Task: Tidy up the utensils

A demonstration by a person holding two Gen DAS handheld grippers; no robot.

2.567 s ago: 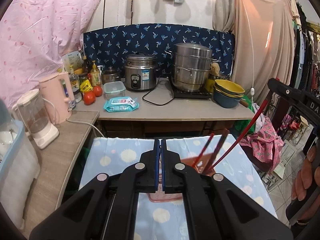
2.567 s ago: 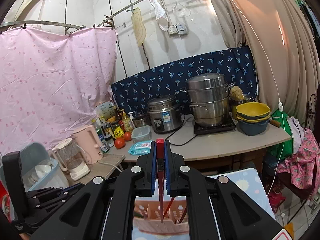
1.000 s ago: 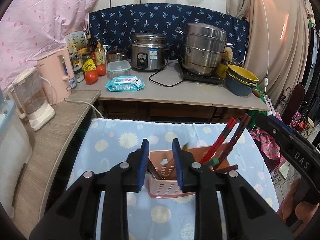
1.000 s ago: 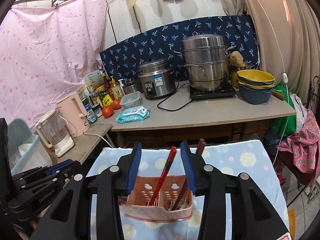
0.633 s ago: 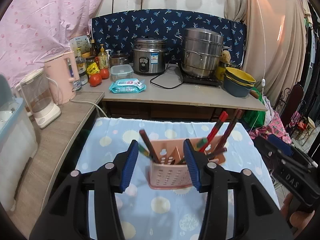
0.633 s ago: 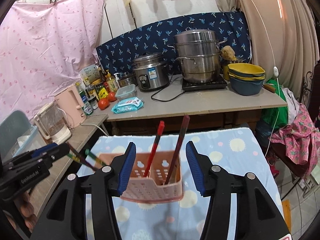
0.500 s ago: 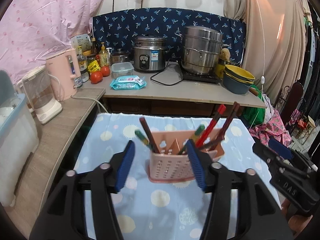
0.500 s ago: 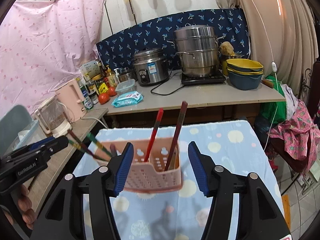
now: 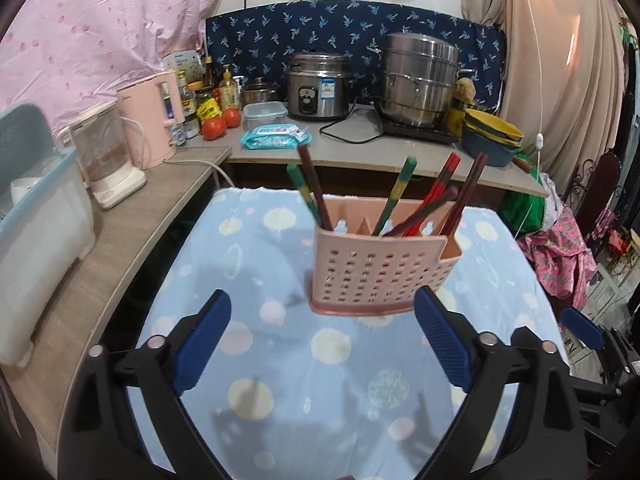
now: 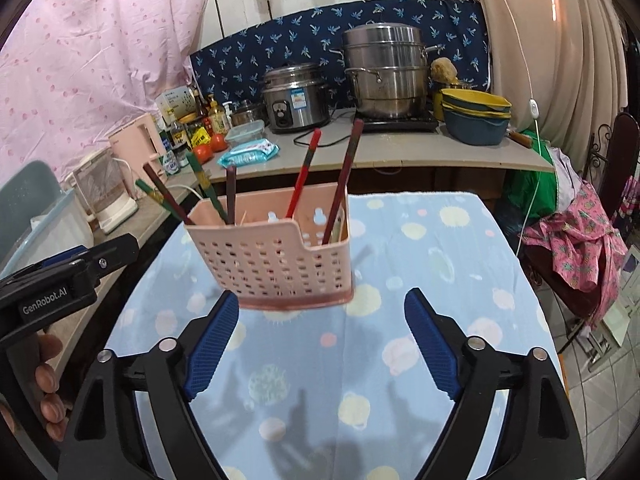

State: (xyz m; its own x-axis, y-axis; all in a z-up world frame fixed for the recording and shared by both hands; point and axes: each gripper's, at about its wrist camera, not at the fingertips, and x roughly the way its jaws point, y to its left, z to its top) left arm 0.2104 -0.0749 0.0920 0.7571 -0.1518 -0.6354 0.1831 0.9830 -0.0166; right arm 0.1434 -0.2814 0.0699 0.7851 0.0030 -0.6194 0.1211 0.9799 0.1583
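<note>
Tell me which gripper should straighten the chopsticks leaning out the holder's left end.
Left gripper, likely: it sits beside those chopsticks; right gripper faces the holder's front. Both have just been opening, nothing between their jaws.

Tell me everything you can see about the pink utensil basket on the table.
The pink utensil basket looks like plastic, with a curved front wall pierced by rows of small slots, a lower notch at one side and inner dividers. It stands upright on the blue dotted tablecloth. Several chopsticks lean inside it, red, dark brown and green-yellow. No gripper touches it.
</note>
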